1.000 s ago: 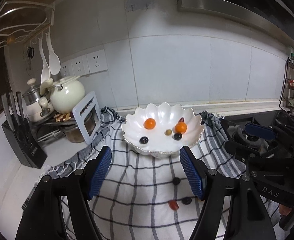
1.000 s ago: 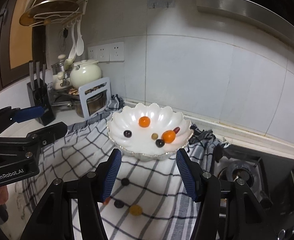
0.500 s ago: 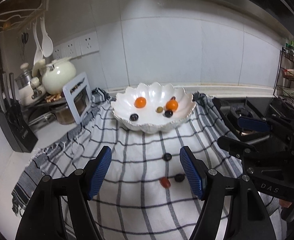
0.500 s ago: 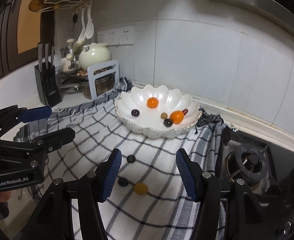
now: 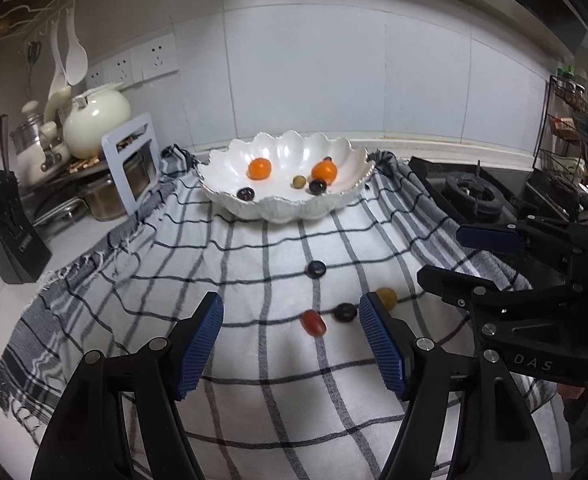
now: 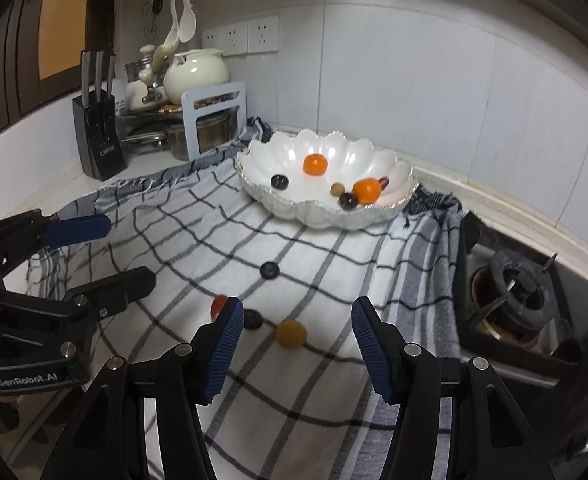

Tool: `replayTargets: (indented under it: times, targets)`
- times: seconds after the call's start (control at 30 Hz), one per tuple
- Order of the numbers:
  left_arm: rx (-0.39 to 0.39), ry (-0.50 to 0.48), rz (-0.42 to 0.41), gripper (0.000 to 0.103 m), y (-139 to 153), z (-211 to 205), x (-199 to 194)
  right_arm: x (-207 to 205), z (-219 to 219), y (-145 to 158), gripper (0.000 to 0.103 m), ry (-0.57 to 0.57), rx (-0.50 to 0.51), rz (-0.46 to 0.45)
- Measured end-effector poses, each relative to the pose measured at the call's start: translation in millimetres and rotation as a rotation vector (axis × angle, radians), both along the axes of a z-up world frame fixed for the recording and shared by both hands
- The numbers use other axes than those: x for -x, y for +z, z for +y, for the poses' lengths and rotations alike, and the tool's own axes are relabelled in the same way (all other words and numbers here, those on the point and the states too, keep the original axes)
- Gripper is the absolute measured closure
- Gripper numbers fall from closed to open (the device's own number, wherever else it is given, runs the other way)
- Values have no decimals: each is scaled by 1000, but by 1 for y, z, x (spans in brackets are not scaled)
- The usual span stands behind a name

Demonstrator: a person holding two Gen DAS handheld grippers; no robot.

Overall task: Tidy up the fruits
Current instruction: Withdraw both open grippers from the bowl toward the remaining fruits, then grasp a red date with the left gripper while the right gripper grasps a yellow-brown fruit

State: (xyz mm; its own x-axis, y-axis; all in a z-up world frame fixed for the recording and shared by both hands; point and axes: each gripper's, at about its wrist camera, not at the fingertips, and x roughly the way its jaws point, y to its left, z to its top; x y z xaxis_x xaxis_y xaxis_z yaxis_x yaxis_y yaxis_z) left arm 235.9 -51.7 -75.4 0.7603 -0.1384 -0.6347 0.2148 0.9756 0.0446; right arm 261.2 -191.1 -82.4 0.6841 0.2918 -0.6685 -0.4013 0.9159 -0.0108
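A white scalloped bowl (image 5: 282, 210) (image 6: 317, 216) stands at the back of a checked cloth (image 5: 254, 360) (image 6: 325, 360) and holds two orange fruits (image 5: 259, 169) (image 6: 315, 164) and several small dark and olive ones. Loose on the cloth lie a dark fruit (image 5: 317, 269) (image 6: 270, 270), a red fruit (image 5: 313, 322) (image 6: 218, 305), another dark fruit (image 5: 345, 312) (image 6: 253, 319) and a yellow-brown fruit (image 5: 387, 297) (image 6: 290, 333). My left gripper (image 5: 292, 340) hovers open just short of the red fruit. Open too, my right gripper (image 6: 294, 342) frames the yellow-brown fruit, holding nothing.
A knife block (image 6: 98, 136), pots, a cream teapot (image 5: 96, 124) and a grey rack (image 6: 214, 120) crowd the left counter. A gas hob (image 6: 521, 300) borders the cloth on the right. A spice rack (image 5: 569, 120) stands at the far right.
Both grippers have come down toward the cloth and tilted downward. The loose fruits now sit close in front of the fingertips, and the bowl has slid up in both views.
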Motion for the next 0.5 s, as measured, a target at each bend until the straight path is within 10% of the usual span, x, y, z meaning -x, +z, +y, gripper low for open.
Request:
replayTargets:
  times: [0.5]
  targets:
    - [2,-74,61,36,-42,-9,-19,-15,2,-39,54,-12,-9,80]
